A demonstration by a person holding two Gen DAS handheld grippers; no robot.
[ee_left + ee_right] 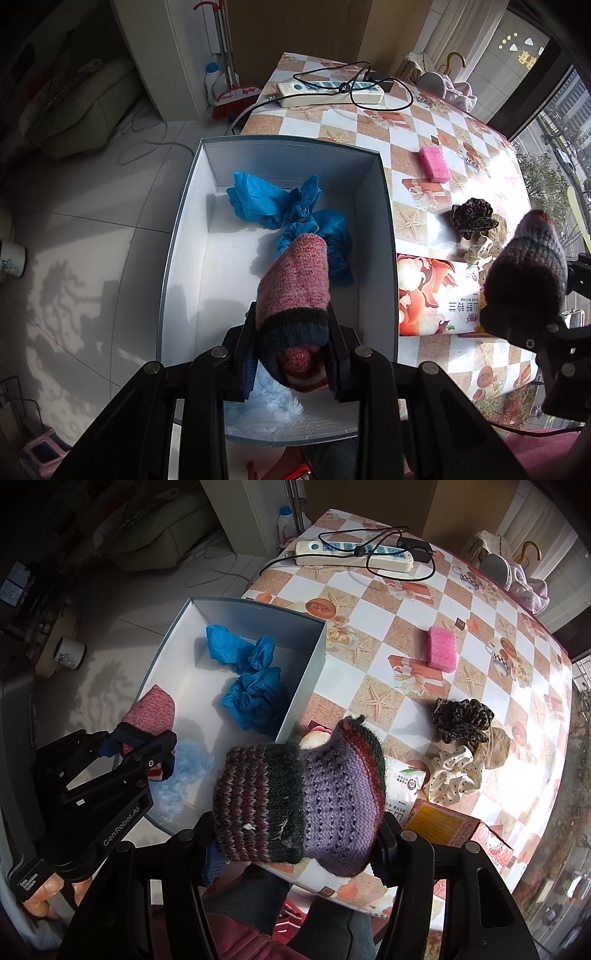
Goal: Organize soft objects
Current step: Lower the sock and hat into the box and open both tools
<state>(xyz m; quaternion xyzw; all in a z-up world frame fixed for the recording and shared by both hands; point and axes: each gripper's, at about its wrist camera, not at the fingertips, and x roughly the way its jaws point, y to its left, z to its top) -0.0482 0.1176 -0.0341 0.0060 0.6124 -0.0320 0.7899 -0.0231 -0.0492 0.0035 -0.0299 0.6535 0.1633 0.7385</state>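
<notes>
Left gripper fingers pinching pink knit sock at cuff over grey box. Right gripper fingers clamping purple knit sock above counter. Both look light, floppy; cuff grabs best.

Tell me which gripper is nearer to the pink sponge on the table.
Right. The right gripper, holding the purple knitted sock, hangs over the table edge on the pink sponge's side; the left gripper hangs over the box, farther away.
</notes>
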